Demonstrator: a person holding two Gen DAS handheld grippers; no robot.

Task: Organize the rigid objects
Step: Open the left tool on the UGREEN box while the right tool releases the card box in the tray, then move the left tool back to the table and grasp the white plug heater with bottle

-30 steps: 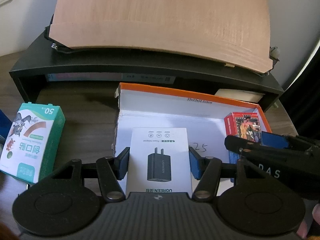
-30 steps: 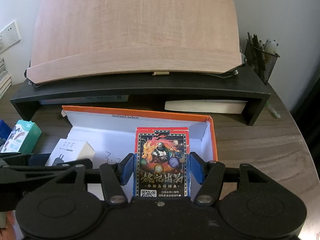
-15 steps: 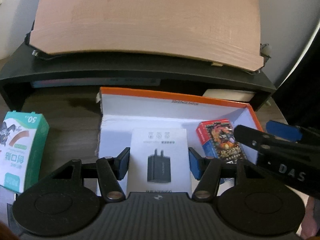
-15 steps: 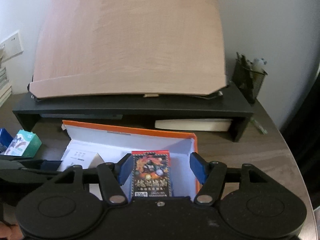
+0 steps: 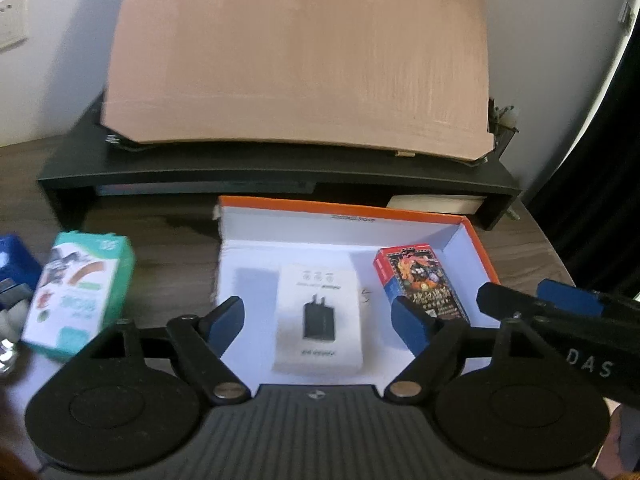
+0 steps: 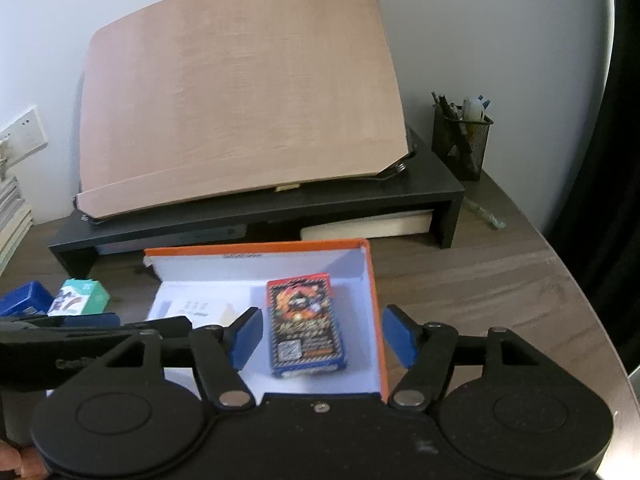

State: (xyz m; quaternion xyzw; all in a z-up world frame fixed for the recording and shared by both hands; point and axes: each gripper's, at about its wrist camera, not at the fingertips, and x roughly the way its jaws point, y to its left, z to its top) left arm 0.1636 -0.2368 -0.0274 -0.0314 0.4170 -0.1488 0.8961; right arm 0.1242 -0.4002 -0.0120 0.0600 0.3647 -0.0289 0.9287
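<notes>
An orange-edged white box (image 5: 476,240) (image 6: 256,249) lies open on the desk. Flat on its floor rest a white charger box (image 5: 318,316) (image 6: 196,307) and, to its right, a red card pack (image 5: 420,280) (image 6: 304,326). My left gripper (image 5: 320,326) hovers above the charger box, jaws opening, pads well clear of it. Over the card pack hangs my right gripper (image 6: 320,338), jaws opening too and touching nothing; it shows in the left wrist view as a black arm (image 5: 560,332). A green plaster box (image 5: 80,300) (image 6: 80,302) stands left of the box.
Behind the box a black desk riser (image 5: 280,176) (image 6: 256,212) carries a tilted wooden board (image 5: 300,60) (image 6: 240,88). A mesh pen holder (image 6: 462,140) stands at the back right. A blue item (image 5: 14,264) (image 6: 24,302) lies far left. Bare wood desk (image 6: 500,280) stretches to the right.
Both grippers let go: the left released the charger box, the right the card pack, and both now lie in the box. Both grippers pulled up and back with jaws spreading.
</notes>
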